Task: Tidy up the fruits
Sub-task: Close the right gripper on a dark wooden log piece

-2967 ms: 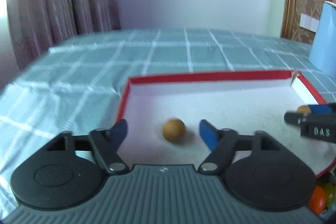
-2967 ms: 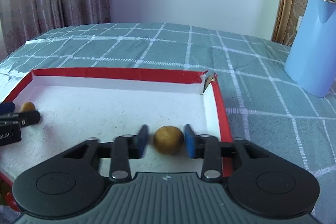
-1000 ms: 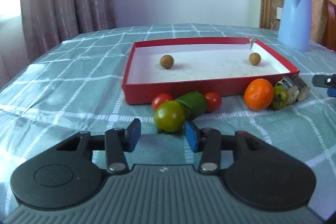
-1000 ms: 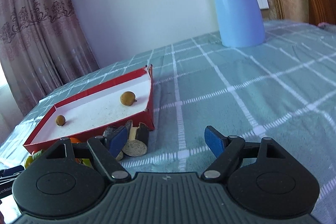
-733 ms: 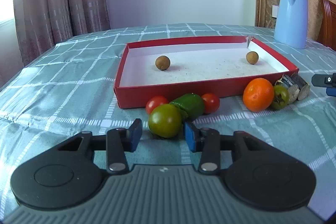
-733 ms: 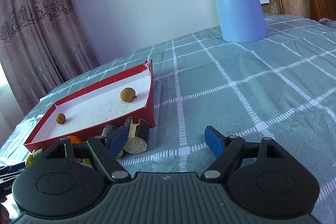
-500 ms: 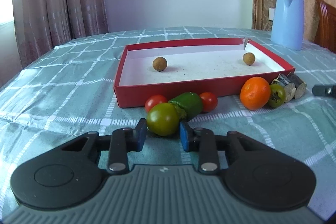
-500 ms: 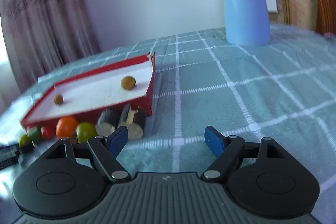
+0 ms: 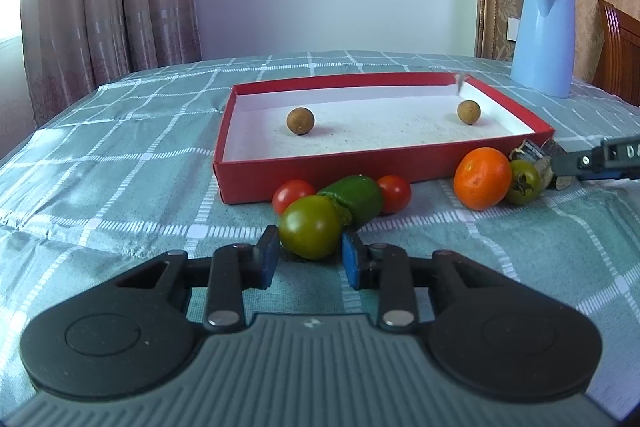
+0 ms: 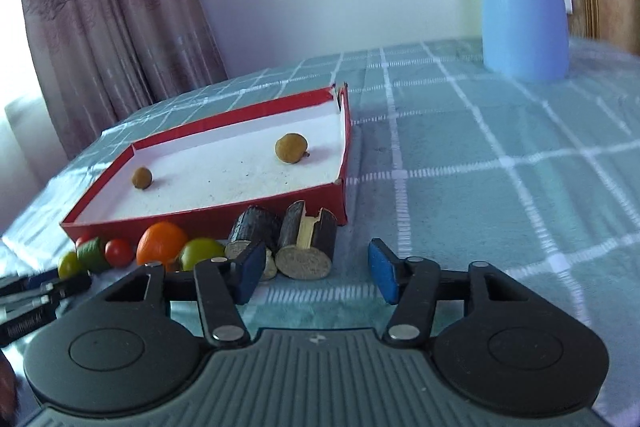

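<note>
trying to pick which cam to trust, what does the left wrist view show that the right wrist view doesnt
Only the left wrist view shows the left gripper closing around the large green-brown tomato, with a dark wooden chair at the far right.

Only the right wrist view shows the open right gripper near the cut dark-barked cane pieces, including their round cut ends.

Both show the red shallow box holding two round brown fruits, the orange mandarin and the pale blue kettle.
</note>
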